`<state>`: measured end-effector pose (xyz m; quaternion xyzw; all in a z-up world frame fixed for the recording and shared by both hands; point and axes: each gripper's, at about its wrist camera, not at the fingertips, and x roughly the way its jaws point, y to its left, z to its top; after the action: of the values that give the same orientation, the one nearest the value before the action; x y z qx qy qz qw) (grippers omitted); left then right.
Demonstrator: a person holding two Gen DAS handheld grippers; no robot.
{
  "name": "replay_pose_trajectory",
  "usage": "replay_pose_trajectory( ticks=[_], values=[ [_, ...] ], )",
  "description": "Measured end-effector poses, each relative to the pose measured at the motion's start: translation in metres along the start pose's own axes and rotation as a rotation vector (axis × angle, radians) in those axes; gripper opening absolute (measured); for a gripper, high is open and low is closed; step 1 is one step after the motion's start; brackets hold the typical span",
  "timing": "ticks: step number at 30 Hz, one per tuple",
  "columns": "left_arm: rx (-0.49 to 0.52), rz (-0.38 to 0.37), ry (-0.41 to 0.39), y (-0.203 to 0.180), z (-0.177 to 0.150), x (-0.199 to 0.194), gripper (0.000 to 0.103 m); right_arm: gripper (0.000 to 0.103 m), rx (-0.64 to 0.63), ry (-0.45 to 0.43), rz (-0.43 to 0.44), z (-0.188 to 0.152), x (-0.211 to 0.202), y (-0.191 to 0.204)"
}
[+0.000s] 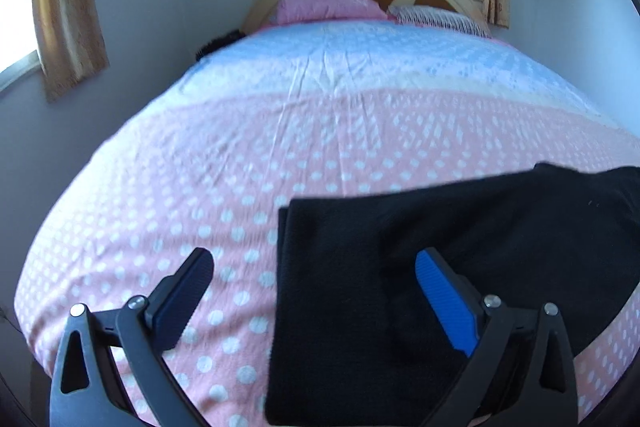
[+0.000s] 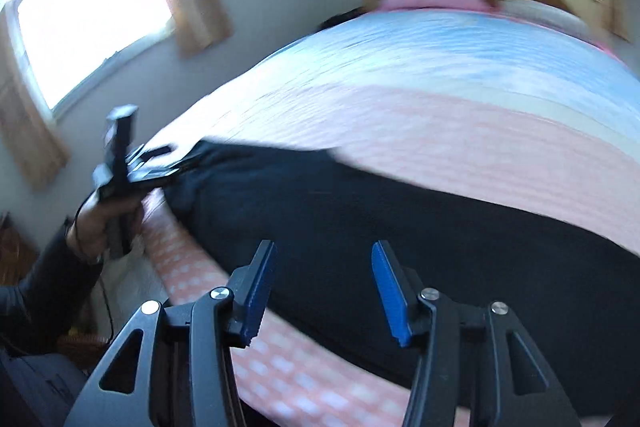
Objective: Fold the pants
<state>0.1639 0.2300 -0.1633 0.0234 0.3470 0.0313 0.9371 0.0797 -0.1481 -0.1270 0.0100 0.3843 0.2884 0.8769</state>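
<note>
We logged black pants point(image 1: 440, 267) flat on the dotted bedspread point(image 1: 240, 155), our left gripper point(image 1: 312, 267) and right gripper point(image 2: 324, 259) both gaping above them.

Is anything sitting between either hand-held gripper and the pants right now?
Nothing visible. The left hand-held gripper is open over the edge of the black pants, and the right hand-held gripper is open above them; only bedspread surrounds the pants.
</note>
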Motion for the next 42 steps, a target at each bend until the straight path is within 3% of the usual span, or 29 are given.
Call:
replay_pose_trajectory(
  ticks=[7,11,16,21,24,26,29,33,34,37,42],
  values=[
    [0.043,-0.049,-0.088,-0.038,0.013,-0.029,0.103,0.052,0.398,-0.145,-0.248,-0.058,-0.117,-0.15],
    [0.088,-0.099,-0.074,-0.065,0.013,-0.027,0.103,0.052,0.653,-0.247,-0.468,-0.111,-0.193,-0.235],
    [0.099,-0.105,-0.043,-0.083,0.009,-0.017,0.103,0.052,0.802,-0.278,-0.592,-0.148,-0.239,-0.3],
    [0.081,-0.103,-0.018,-0.097,0.006,-0.012,0.103,0.052,0.887,-0.255,-0.493,-0.165,-0.235,-0.346],
    [0.074,-0.098,-0.004,-0.104,0.003,-0.009,0.103,0.052,0.869,-0.287,-0.456,-0.164,-0.235,-0.346],
    [0.07,-0.1,0.001,-0.11,0.003,-0.008,0.103,0.052,0.866,-0.313,-0.368,-0.165,-0.232,-0.347],
    [0.07,-0.11,-0.001,-0.12,0.005,-0.008,0.103,0.052,0.851,-0.301,-0.371,-0.166,-0.224,-0.35],
    [0.07,-0.126,0.002,-0.129,0.006,-0.007,0.103,0.052,0.893,-0.325,-0.295,-0.169,-0.22,-0.362],
    [0.071,-0.13,0.003,-0.132,0.006,-0.006,0.103,0.05,0.886,-0.32,-0.293,-0.167,-0.219,-0.36],
    [0.063,-0.146,0.0,-0.138,0.008,-0.008,0.103,0.017,0.858,-0.278,-0.301,-0.161,-0.219,-0.356],
    [0.037,-0.231,-0.009,-0.148,0.014,-0.018,0.103,0.015,0.775,-0.304,-0.358,-0.134,-0.22,-0.332]
  ],
)
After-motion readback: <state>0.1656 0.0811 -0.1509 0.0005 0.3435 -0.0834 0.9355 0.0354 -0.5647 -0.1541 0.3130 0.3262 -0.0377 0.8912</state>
